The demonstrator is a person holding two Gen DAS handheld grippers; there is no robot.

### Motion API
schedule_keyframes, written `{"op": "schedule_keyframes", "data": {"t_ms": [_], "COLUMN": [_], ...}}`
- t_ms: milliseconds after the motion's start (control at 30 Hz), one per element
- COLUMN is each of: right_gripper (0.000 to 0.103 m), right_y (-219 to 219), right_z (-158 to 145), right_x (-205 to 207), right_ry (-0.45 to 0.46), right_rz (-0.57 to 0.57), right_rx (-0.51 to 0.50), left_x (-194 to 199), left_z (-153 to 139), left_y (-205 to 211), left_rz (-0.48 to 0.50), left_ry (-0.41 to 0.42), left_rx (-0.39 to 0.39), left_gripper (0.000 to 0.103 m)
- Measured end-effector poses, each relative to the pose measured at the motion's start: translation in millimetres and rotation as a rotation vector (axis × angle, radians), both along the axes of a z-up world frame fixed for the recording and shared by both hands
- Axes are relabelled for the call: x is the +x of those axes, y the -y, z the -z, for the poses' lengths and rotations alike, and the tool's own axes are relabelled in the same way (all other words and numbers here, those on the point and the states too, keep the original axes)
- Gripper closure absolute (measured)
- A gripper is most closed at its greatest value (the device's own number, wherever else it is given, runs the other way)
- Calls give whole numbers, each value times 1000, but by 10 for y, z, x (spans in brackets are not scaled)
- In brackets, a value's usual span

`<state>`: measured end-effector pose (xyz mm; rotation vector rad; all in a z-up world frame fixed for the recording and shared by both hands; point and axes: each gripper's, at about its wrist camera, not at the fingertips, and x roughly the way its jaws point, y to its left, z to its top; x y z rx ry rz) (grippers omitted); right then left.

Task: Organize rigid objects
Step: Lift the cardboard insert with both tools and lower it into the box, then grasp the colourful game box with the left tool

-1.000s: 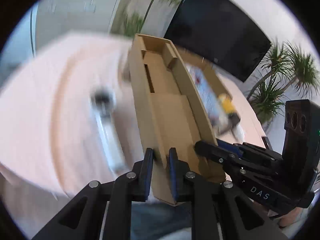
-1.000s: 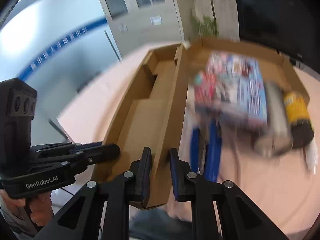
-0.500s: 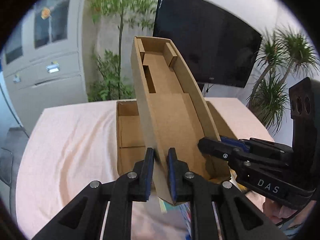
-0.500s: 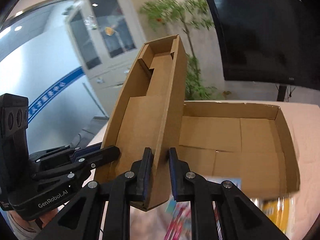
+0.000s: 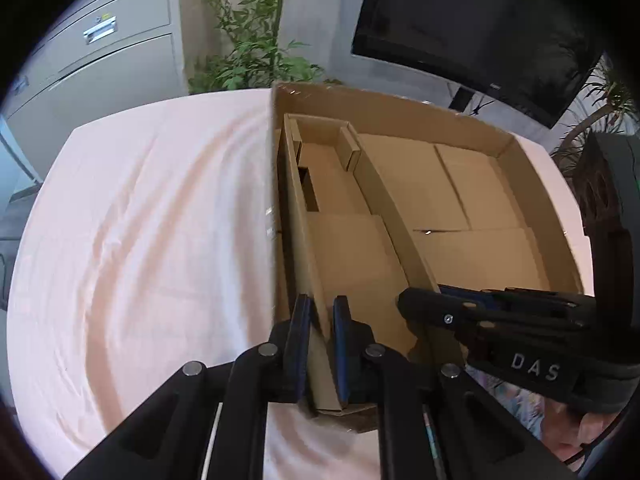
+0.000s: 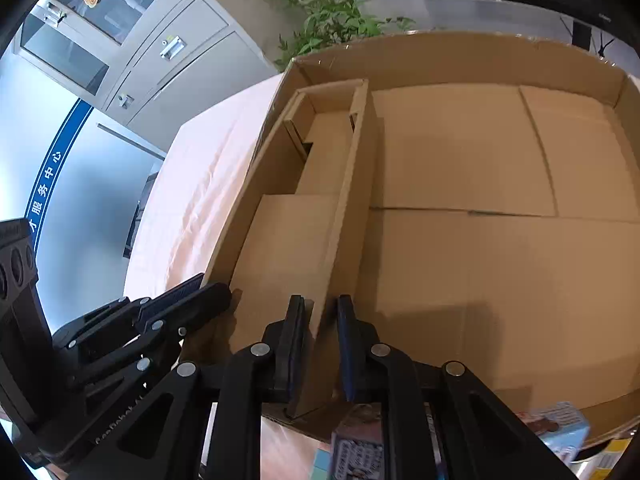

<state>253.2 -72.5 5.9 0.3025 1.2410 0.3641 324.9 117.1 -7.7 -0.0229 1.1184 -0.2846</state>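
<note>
A long narrow cardboard tray (image 5: pixel 340 216) lies inside a large shallow cardboard box (image 5: pixel 460 184), along the box's left wall. My left gripper (image 5: pixel 320 344) is shut on the narrow tray's left wall at its near end. My right gripper (image 6: pixel 320 344) is shut on the narrow tray's (image 6: pixel 296 216) right wall at the near end, inside the large box (image 6: pixel 500 240). Each gripper shows in the other's view: the right gripper (image 5: pixel 424 308) and the left gripper (image 6: pixel 208 296).
The box stands on a table with a pink cloth (image 5: pixel 140 220). Colourful packaged items (image 6: pixel 556 428) lie below the box's near edge. A cabinet (image 5: pixel 112 48), a plant (image 5: pixel 248 56) and a dark screen (image 5: pixel 480 16) stand beyond the table.
Both grippers have lowered the narrow tray from held up in the air down into the large box, against its left wall. Both stay shut on it.
</note>
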Motion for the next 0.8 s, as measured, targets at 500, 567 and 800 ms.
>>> {"op": "schedule_keyframes", "data": {"t_ms": [500,567,800], "right_gripper": [13,0,0], "right_y": [-1,178,849], "right_z": [-371,-653,-669], "right_x": [-665,-995,-2038], "right_ry": [249,403,594], "right_rz": [-38,-9,4], "right_rx": [-79,-168,-304], "left_x": [-805,-1158,-1900], "left_z": [-351,-554,-456], "left_y": [-82,-21,398], "left_rz": [-39,-75,-52], "left_ry": [228,376,448], "left_rx": [-39,-3,-73], "left_gripper": [71,0,1]}}
